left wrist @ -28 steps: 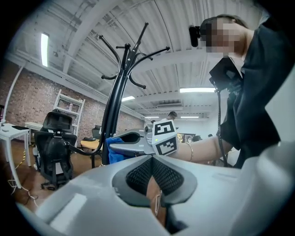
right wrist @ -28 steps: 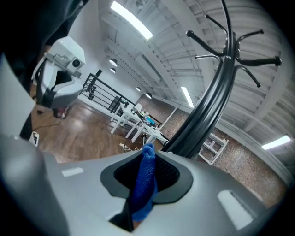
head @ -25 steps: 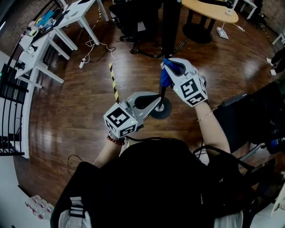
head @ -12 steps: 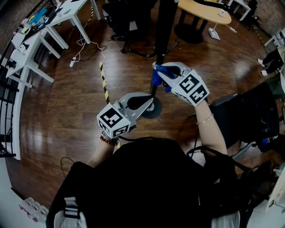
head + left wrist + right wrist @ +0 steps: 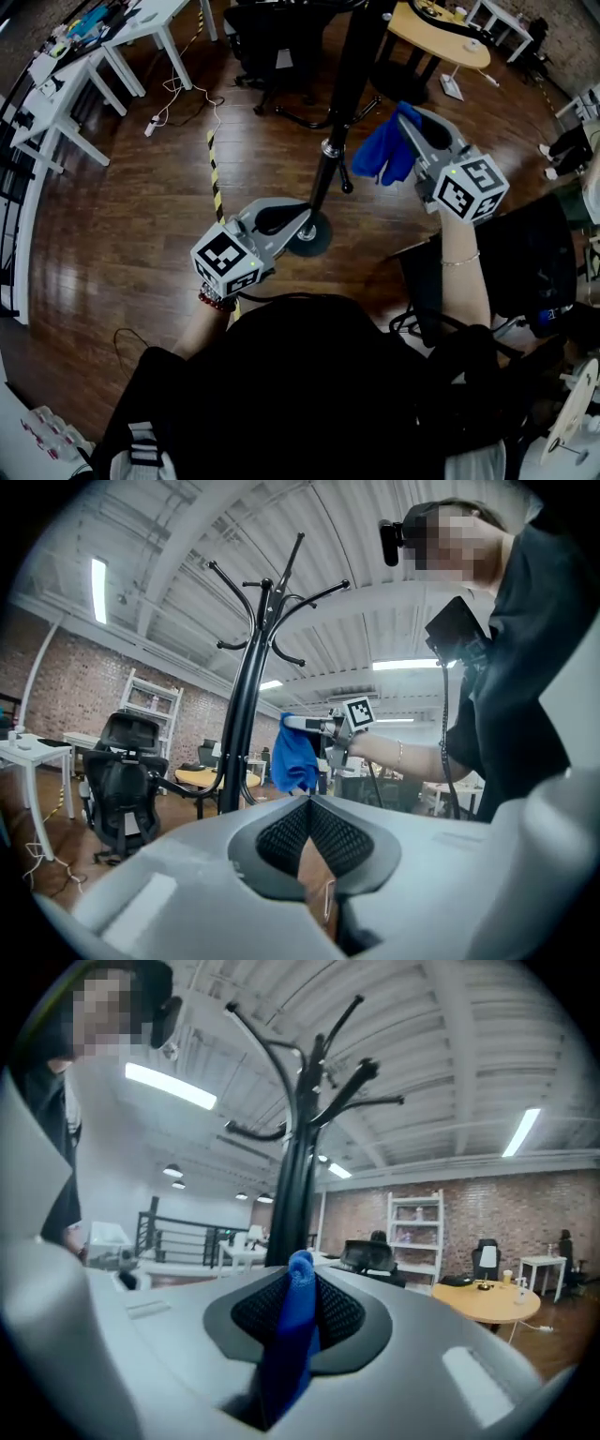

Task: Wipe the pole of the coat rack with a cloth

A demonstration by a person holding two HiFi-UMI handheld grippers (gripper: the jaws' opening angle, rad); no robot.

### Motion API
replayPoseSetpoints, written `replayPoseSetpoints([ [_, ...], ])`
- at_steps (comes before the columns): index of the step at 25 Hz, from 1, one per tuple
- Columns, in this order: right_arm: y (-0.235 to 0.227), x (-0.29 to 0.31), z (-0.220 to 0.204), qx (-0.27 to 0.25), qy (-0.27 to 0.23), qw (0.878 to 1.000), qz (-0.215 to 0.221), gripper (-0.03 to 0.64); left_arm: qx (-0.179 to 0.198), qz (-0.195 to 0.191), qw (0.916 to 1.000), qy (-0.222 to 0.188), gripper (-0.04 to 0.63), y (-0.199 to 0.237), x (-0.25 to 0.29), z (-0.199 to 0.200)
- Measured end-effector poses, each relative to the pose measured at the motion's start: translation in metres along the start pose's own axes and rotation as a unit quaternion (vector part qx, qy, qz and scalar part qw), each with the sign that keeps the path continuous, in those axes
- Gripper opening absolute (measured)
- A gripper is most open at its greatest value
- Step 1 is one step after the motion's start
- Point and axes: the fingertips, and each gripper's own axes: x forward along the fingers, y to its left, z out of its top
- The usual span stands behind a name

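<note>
- Seen from the head, a person stands over a black coat rack on a dark wood floor [image 5: 131, 216].
- The pole [image 5: 345, 94] rises from a round base [image 5: 309, 236] near the person's feet.
- The right tool [image 5: 405, 120] is clamped on a blue cloth [image 5: 380, 150], which hangs in a bunch from its tip.
- The cloth is held up to the right of the pole, just beside it and not touching.
- In the right gripper view, the cloth [image 5: 298, 1326] runs up between the pressed jaws, and the pole [image 5: 295, 1194] stands right behind them with its hooks spread above.
- The left tool [image 5: 305, 211] is lower, pointing at the bottom of the pole close to the base; whether it touches cannot be told.
- In the left gripper view, its jaws meet with nothing between them, and the pole [image 5: 246, 724] stands to their left.
- That view also shows the cloth [image 5: 292, 754] dangling right of the pole, and a black office chair [image 5: 127, 780] behind.
- A yellow-and-black stripe [image 5: 216, 178] runs across the floor left of the base.
</note>
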Motion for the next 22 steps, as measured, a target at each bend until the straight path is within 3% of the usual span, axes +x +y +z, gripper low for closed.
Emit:
replayPoseSetpoints([
  [2,-0.031,0.005,0.024,0.038,-0.051,0.998,-0.025,0.063,-0.001,0.021,0.9998,-0.003,0.007,0.005,-0.005,0.000],
  [5,-0.050,0.037,0.027,0.104,-0.084,0.991,-0.015,0.063,0.002,0.049,0.9988,-0.008,0.007,0.013,-0.019,-0.001],
  [8,-0.054,0.076,-0.004,0.162,-0.066,0.985,0.004,0.063,0.007,0.078,0.9969,-0.014,0.007,0.018,-0.031,-0.001],
  [11,-0.048,0.107,-0.039,0.183,-0.034,0.982,0.038,0.063,0.010,0.109,0.9939,-0.017,0.007,0.022,-0.043,-0.001],
  [16,-0.044,0.132,-0.095,0.182,0.023,0.982,0.047,0.061,0.010,0.145,0.9893,-0.014,0.006,0.028,-0.065,-0.008],
  [22,-0.041,0.140,-0.127,0.068,0.081,0.994,0.028,0.061,0.010,0.156,0.9877,-0.011,0.006,0.022,-0.070,-0.010],
])
